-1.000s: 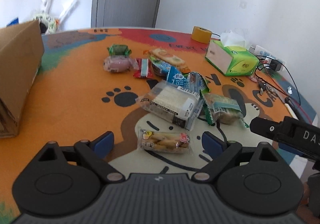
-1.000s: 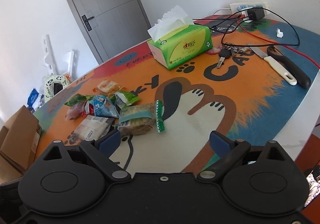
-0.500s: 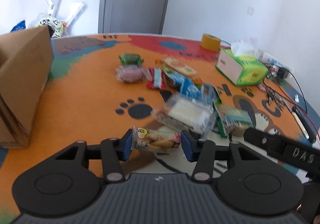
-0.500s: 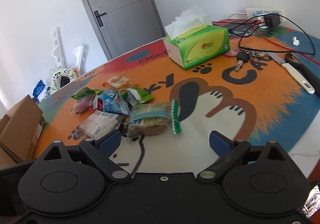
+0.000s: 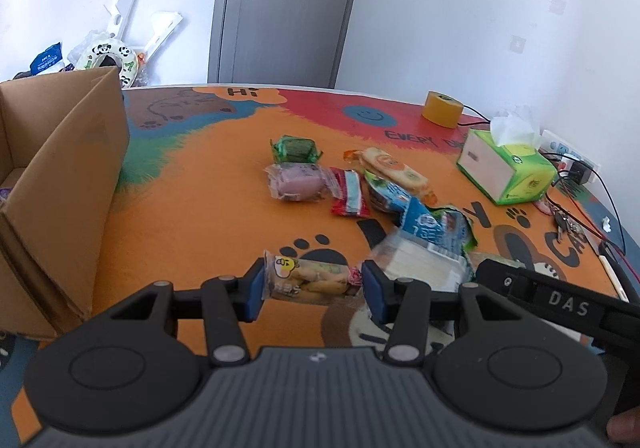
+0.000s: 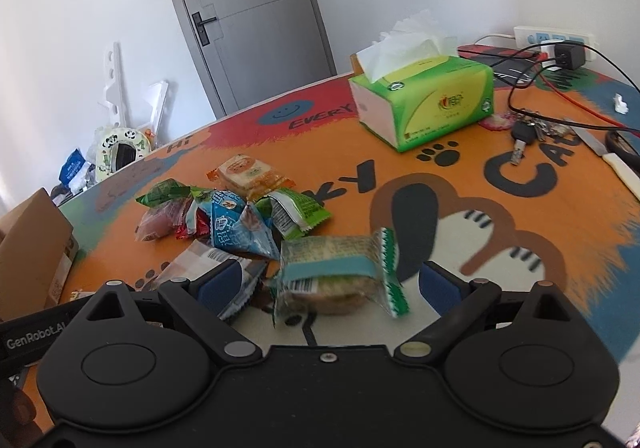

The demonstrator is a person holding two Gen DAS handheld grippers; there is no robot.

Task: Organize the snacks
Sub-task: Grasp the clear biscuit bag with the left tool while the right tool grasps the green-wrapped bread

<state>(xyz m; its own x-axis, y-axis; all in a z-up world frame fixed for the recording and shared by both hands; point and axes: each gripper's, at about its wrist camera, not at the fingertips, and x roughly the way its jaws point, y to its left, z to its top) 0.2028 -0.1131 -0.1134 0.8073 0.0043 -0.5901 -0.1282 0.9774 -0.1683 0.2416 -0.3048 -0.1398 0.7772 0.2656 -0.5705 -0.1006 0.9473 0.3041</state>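
We worked over a round table [image 5: 208, 199] with a bright cartoon mat, an open box [image 5: 60, 183] standing at its left edge and the pile of snacks [image 5: 360, 187] spread across the middle. The box looked like the place to gather things, so we judged the step in hand to be carrying one packet across to it.

The left gripper [image 5: 314, 284] was clamped on a small biscuit packet [image 5: 310, 280], a blue pad pressing each end; its jaws had just been closing, with that packet between them. The packet sat level and seemed clear of the mat. To do this well we needed to keep that squeeze even, since an end-to-end hold on a soft wrapper could buckle or slip, and to come in above the box wall before letting go, not brushing its near flap.

The right gripper [image 6: 330, 284] stood wide, its pads on either side of a green-edged cake packet [image 6: 340, 276] without touching it. That packet still lay on the mat, touching the clear pack [image 6: 212, 264] on its left. We thought the right should close only once centred on it, so the neighbour was not dragged along.
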